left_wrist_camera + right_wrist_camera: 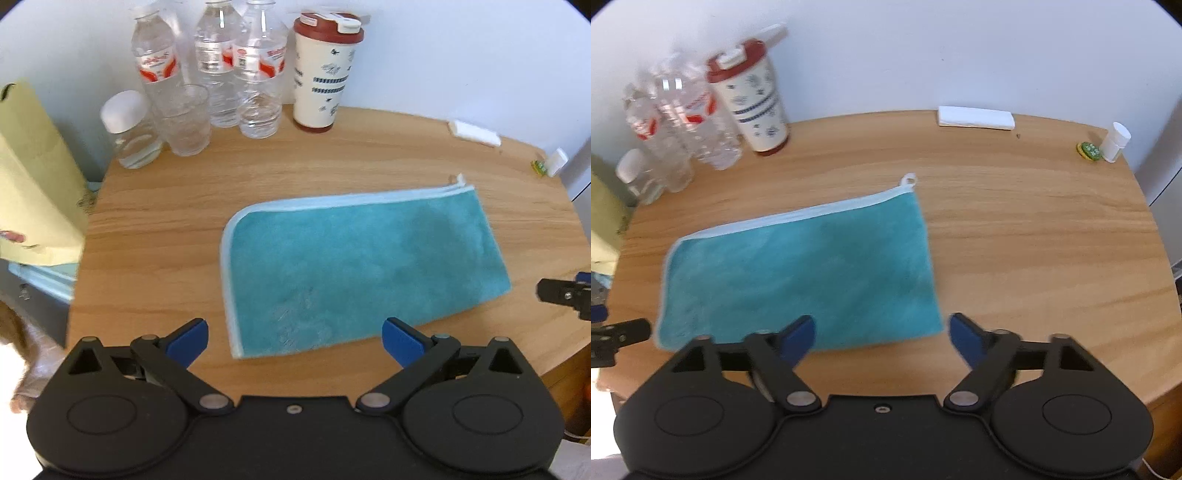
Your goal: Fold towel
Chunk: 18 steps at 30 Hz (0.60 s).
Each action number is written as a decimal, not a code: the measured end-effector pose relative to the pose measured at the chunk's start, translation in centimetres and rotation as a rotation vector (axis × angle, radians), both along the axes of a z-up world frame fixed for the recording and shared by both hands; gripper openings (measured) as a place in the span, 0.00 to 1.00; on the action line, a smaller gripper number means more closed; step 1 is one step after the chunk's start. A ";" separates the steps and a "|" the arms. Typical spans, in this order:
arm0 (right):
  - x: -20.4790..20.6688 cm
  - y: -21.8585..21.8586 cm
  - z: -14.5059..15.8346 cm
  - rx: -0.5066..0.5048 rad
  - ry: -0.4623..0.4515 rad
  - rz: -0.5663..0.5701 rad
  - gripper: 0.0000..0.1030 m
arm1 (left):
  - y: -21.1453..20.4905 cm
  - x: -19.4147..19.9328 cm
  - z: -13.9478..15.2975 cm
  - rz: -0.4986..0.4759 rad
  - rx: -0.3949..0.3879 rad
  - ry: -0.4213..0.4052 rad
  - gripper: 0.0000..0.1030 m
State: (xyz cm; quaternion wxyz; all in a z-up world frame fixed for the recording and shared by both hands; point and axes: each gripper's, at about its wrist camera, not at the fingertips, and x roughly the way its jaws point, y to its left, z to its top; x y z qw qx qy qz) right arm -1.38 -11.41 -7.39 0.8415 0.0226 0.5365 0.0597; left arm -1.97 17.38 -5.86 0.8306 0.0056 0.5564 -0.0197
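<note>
While both tongs hang above it, the scene reads as follows.

Towel: a teal towel (362, 269) lies folded flat on the round wooden table (332, 147), pale-blue trim along its far and left edges, a small white loop (909, 180) at its far right corner.

Left tongs: the left tongs (295, 341) stand wide apart over the towel's near left corner, blue pads clear of the cloth, nothing between them.

Right tongs: the right tongs (882, 338) stand wide apart over the towel's near right corner, also gripping nothing; their picture is blurred.

Each in the other's view: a black tip of the right tongs shows at the right edge of the left view, a tip of the left tongs at the left edge of the right view.

Back left of table: three clear water bottles (255, 74), a glass (186, 120), a small white-capped jar (127, 129) and a cream tumbler (325, 74) with a red lid, near the wall.

Back right of table: a white folded napkin (975, 117), a small white bottle (1115, 142) and a green round thing (1089, 150) just beside it.

Left edge: a yellow paper bag (33, 177) beside the table.
</note>
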 end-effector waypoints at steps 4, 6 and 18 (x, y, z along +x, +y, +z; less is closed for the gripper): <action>-2.0 0.8 1.1 0.012 -0.010 -0.017 0.90 | 0.7 -1.5 1.7 0.038 -0.004 0.025 1.00; -2.6 0.9 1.5 0.043 0.000 -0.035 0.90 | 0.7 -1.9 2.2 0.050 0.006 0.026 1.00; -3.4 -0.9 2.8 0.053 0.000 0.020 0.90 | -3.1 -4.5 4.1 0.089 0.038 -0.003 0.99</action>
